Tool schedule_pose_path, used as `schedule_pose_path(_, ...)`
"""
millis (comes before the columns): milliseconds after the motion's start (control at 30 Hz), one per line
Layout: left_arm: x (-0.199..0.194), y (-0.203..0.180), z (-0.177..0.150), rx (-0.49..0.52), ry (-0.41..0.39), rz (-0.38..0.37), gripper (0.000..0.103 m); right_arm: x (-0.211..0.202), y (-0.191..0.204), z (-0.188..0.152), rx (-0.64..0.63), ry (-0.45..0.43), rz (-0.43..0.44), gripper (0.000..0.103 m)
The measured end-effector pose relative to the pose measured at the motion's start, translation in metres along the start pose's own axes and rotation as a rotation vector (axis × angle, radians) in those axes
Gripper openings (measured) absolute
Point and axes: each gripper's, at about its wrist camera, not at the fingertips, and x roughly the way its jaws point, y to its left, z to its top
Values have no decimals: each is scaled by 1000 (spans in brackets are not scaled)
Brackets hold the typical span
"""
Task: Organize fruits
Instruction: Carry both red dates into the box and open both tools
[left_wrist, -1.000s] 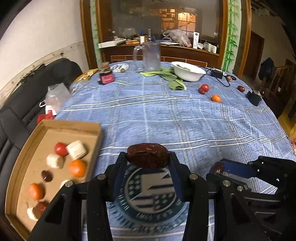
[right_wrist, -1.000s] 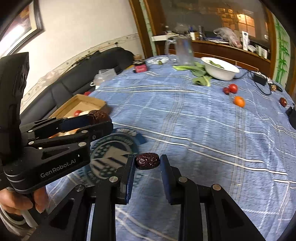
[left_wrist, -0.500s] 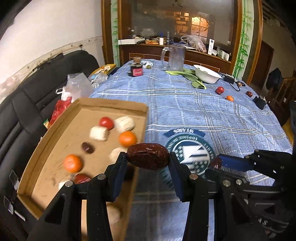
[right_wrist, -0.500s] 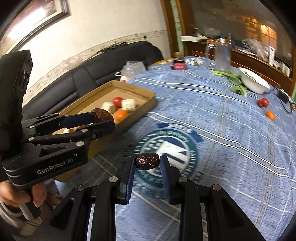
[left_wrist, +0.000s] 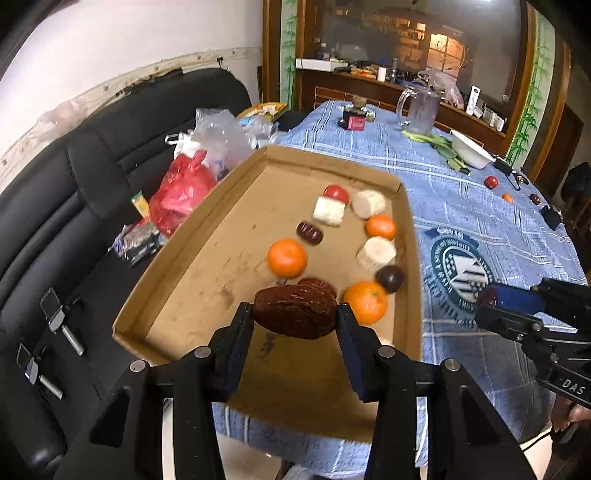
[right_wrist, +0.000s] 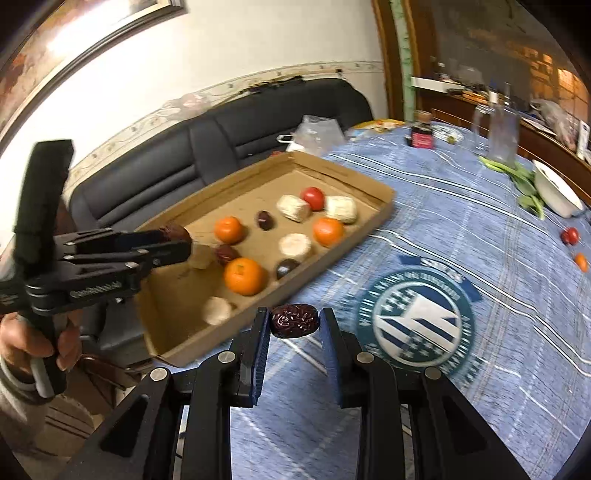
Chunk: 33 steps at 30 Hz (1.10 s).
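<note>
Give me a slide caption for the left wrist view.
Left gripper carries a red date above the cardboard tray of sorted fruit.

Both grippers' fingers (left_wrist: 240, 325) clamped.

Both views are dim indoor shots with warm light, and strong fisheye bending darkens the corners to black. Glare washes the white wall (left_wrist: 110, 48) at upper left of the left view and a picture frame (right_wrist: 74, 44) at upper left of the right. Motion blur softens the cardboard tray (right_wrist: 384, 206) and its fruit.
</note>
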Motion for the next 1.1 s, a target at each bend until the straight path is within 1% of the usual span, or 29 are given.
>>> schedule_pose_path(67, 3, 2, -3, 3, 21, -10, 45, 5, 13, 3, -32, 2, 27, 31)
schedule_pose_path(200, 13, 3, -5, 1, 47, -4, 45, 19, 36, 8, -96, 18, 66, 31)
schedule_pose_path(433, 21, 7, -3, -6, 52, 1, 45, 45, 62, 5, -191, 69, 94, 31)
schedule_pose_path(567, 24, 8, -1, -7, 54, 6, 45, 55, 68, 3, -209, 90, 105, 31)
schedule_pose_path(667, 25, 7, -3, -5, 60, 0, 45, 61, 71, 0, -230, 107, 93, 31)
schedule_pose_path(767, 28, 7, -8, -2, 75, 4, 45, 63, 71, -1, -230, 103, 98, 31)
schedule_pose_path(833, 29, 6, -10, 5, 74, 14, 45, 63, 70, -2, -224, 102, 108, 33)
schedule_pose_path(867, 28, 4, -10, 10, 69, 24, 45, 63, 70, -2, -222, 101, 115, 36)
schedule_pose_path(933, 27, 4, -10, 3, 67, 22, 49, 62, 71, -2, -224, 100, 121, 40)
schedule_pose_path(1000, 26, 4, -10, 2, 64, 14, 57, 60, 73, -2, -230, 100, 120, 45)
schedule_pose_path(1033, 26, 3, -10, 6, 59, 21, 59, 58, 74, -3, -237, 97, 115, 45)
schedule_pose_path(1100, 25, 1, -11, 13, 49, 35, 65, 55, 75, -5, -236, 91, 107, 45)
